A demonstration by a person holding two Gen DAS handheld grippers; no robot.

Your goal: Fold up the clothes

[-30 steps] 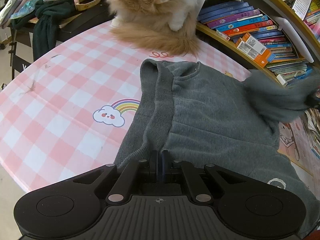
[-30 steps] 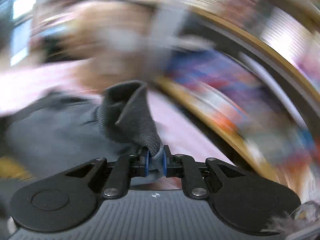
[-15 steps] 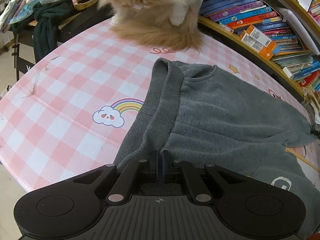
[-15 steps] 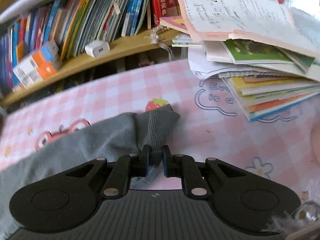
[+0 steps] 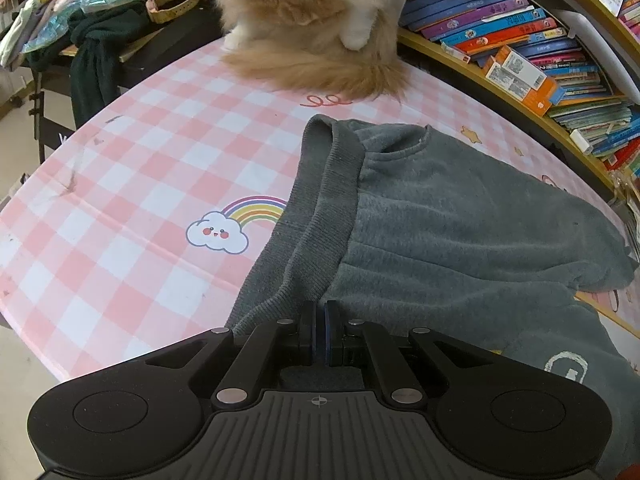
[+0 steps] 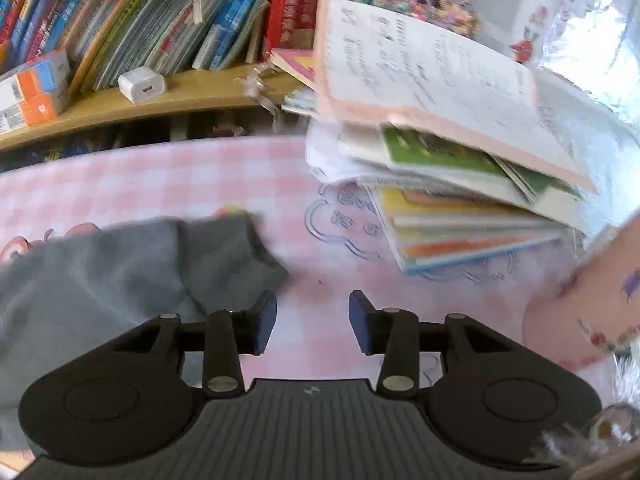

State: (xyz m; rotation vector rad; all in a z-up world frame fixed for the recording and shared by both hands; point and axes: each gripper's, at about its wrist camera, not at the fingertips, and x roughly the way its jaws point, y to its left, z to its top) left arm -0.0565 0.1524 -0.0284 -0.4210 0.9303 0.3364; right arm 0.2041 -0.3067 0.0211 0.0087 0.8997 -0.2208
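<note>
A grey sweater [image 5: 460, 216] lies on the pink checked tablecloth [image 5: 132, 184]. Its ribbed hem [image 5: 320, 216] runs straight into my left gripper [image 5: 319, 332], which is shut on that hem at the near edge. In the right wrist view the sleeve cuff [image 6: 236, 248] lies flat on the tablecloth [image 6: 240, 176], just left of and beyond the left finger. My right gripper [image 6: 312, 320] hovers over the cloth with its jaws opening. Nothing is between them.
A fluffy orange and white cat [image 5: 312, 20] sits at the table's far edge. A curved bookshelf [image 5: 520, 48] runs along the right. A leaning pile of books [image 6: 460, 184] lies right of the cuff, with a white charger [image 6: 142, 85] on the shelf behind.
The right gripper swung the sleeve out sideways, laid it on the table and let go of the cuff as its jaws parted. The left gripper kept its hold and barely moved.
</note>
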